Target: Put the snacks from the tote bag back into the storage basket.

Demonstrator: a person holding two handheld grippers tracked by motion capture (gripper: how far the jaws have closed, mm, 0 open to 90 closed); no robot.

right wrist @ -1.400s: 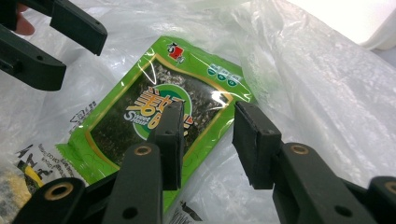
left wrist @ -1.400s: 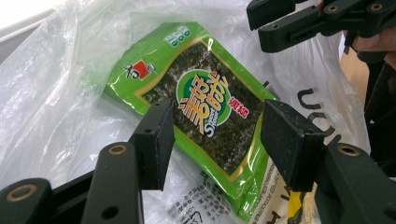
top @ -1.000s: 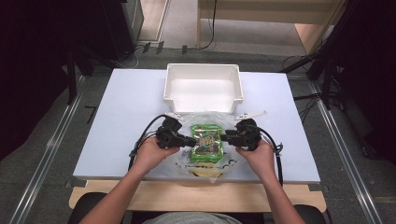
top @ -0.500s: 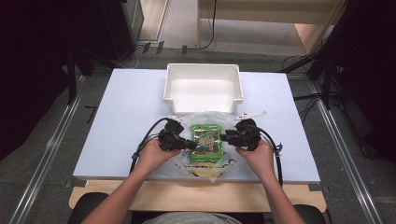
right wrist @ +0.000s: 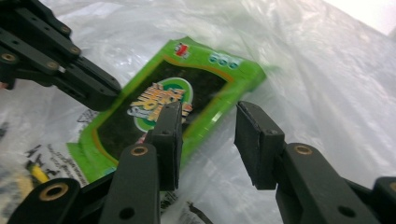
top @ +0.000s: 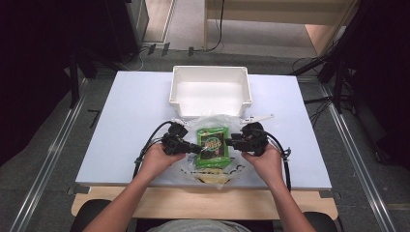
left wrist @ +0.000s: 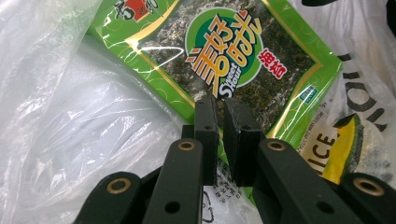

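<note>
Just in front of the white bin, from above, the green seaweed packet lies on a clear plastic bag, my left gripper and right gripper at its two sides. Along my left jaws, they have been closing and now pinch the packet's edge. Along my right jaws, they have been opening and stand spread over the packet's side.
</note>
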